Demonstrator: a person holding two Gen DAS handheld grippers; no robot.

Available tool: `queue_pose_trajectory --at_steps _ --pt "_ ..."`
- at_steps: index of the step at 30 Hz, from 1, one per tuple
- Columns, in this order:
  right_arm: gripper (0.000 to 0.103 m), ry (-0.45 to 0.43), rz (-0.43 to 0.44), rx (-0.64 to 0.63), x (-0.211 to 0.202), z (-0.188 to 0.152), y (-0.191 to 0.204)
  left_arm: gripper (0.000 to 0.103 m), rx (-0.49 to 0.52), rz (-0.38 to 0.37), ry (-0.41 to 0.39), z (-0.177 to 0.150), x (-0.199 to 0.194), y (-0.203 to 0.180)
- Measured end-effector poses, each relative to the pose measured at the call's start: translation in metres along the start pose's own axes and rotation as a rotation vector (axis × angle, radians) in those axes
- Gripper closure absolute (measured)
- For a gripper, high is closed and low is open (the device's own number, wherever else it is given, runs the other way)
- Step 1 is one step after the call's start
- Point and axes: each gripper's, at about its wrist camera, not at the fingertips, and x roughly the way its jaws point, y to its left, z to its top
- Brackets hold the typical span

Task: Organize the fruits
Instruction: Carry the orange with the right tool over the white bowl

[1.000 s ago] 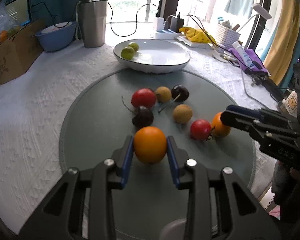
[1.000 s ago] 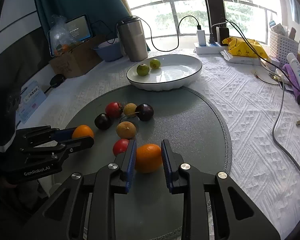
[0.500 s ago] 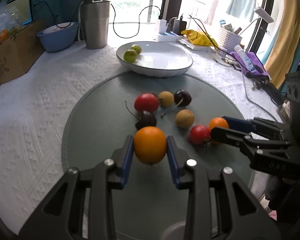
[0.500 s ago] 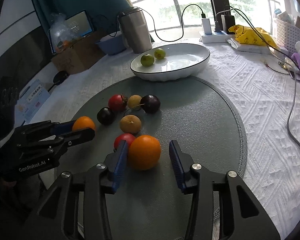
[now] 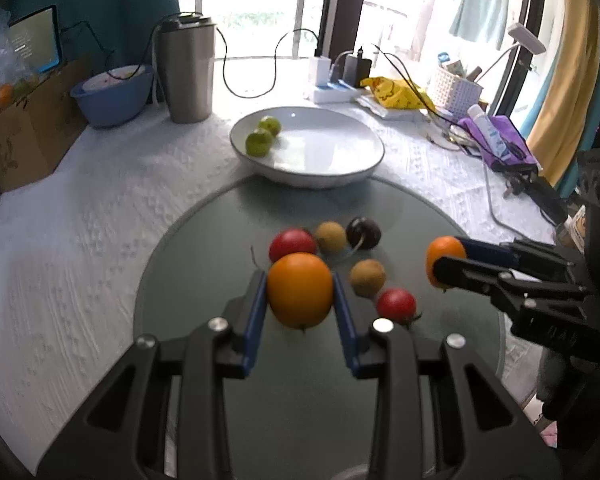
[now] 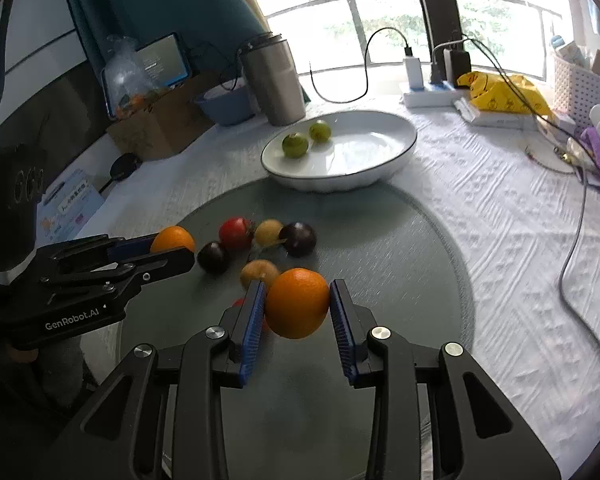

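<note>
My left gripper (image 5: 300,292) is shut on an orange fruit (image 5: 300,290) and holds it above the grey round mat (image 5: 220,240). My right gripper (image 6: 298,304) is shut on a second orange (image 6: 297,303), also lifted over the mat (image 6: 400,248). Each gripper shows in the other's view: the right one (image 5: 444,264), the left one (image 6: 172,246). Red tomatoes (image 5: 292,242) (image 5: 396,305), brown longans (image 5: 367,278) and dark cherries (image 5: 363,232) lie on the mat. A white bowl (image 5: 340,176) beyond the mat holds two green fruits (image 5: 260,142).
A steel tumbler (image 5: 186,72) and a blue bowl (image 5: 112,96) stand at the back left by a cardboard box (image 5: 16,136). Cables, a power strip (image 5: 332,90), a yellow bag (image 5: 396,90) and a white basket (image 5: 454,92) crowd the back right.
Both grippers rose with their oranges and moved toward the bowl. The right gripper opened briefly around its orange, then gripped it and lifted it off the mat.
</note>
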Motion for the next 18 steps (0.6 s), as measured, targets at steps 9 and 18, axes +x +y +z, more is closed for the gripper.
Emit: queue_pose_trajectory --at_steps 9,18 --pt "0.068 -0.036 -0.021 -0.001 -0.003 0.025 -0.011 0.069 0.008 -0.009 -0.02 0.021 0.004 0.002" --pt "0.068 -0.057 -0.045 -0.004 0.0 0.053 -0.026 0.069 0.013 -0.02 -0.032 0.042 0.015 0.007"
